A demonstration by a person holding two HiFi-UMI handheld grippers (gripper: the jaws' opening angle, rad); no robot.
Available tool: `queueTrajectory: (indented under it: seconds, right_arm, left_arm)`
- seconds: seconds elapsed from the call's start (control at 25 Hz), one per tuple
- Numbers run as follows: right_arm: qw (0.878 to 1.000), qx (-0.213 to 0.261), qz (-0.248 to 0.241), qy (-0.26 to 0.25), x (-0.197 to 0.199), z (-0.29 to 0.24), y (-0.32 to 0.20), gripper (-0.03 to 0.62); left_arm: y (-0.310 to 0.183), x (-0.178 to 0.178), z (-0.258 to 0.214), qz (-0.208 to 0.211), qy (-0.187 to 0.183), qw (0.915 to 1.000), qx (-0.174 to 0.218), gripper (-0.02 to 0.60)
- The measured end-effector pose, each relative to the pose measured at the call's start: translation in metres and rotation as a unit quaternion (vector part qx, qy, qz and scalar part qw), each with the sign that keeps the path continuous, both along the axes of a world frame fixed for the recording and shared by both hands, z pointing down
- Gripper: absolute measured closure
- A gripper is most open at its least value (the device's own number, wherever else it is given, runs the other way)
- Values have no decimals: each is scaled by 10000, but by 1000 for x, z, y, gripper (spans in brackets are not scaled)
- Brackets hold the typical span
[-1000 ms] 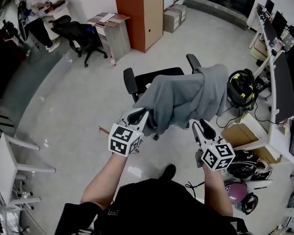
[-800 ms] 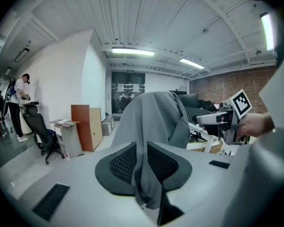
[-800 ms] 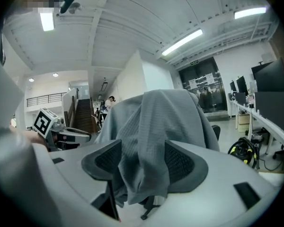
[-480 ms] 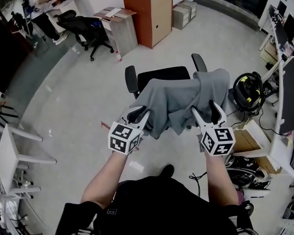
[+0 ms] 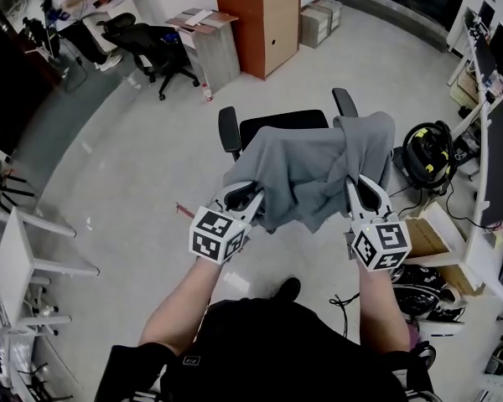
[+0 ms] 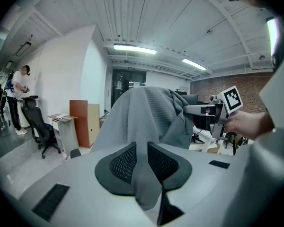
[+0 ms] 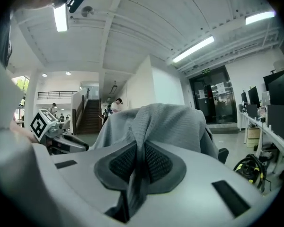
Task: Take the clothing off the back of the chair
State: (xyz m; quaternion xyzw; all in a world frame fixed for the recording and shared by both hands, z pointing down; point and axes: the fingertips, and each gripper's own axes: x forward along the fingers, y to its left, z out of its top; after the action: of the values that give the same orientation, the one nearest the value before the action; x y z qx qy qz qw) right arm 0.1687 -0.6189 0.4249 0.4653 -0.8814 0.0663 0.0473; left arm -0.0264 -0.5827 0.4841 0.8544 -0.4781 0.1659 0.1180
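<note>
A grey garment (image 5: 310, 170) is draped over the back of a black office chair (image 5: 228, 129) and hangs toward me. My left gripper (image 5: 250, 198) is shut on the garment's lower left edge; in the left gripper view a fold of the grey cloth (image 6: 142, 117) runs down between the pads of that gripper (image 6: 142, 162). My right gripper (image 5: 360, 193) is at the garment's right side, and its jaws are closing. In the right gripper view the cloth (image 7: 165, 122) is pinched between the mesh pads of that gripper (image 7: 141, 163).
An orange cabinet (image 5: 256, 23) and another black chair (image 5: 151, 48) stand behind. A yellow-black helmet (image 5: 426, 153), a cardboard box (image 5: 423, 237) and a desk (image 5: 486, 182) crowd the right side. A white table (image 5: 17, 266) stands left. A person (image 6: 19, 93) stands far off.
My right gripper rose from below the garment to its right edge, spread its jaws around the cloth, then closed on it. The left gripper kept its hold.
</note>
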Motion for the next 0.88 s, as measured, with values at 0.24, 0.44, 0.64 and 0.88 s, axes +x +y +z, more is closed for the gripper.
queueTrajectory:
  seconds: [0.24, 0.44, 0.64, 0.88]
  right_arm:
    - [9999, 93, -72, 17, -33, -5, 55, 549]
    - [9998, 119, -172, -77, -71, -14, 107, 553]
    - [9994, 194, -247, -172, -102, -25, 163, 565]
    - [9986, 52, -520, -99, -142, -15, 238, 568]
  left_arm:
    - [32, -12, -7, 208, 115, 9997, 116, 508]
    - [71, -33, -10, 391, 192, 9989, 170, 497]
    - [122, -59, 3, 539, 327, 9980, 18, 448]
    - [168, -71, 12, 781, 475, 9958, 37, 431]
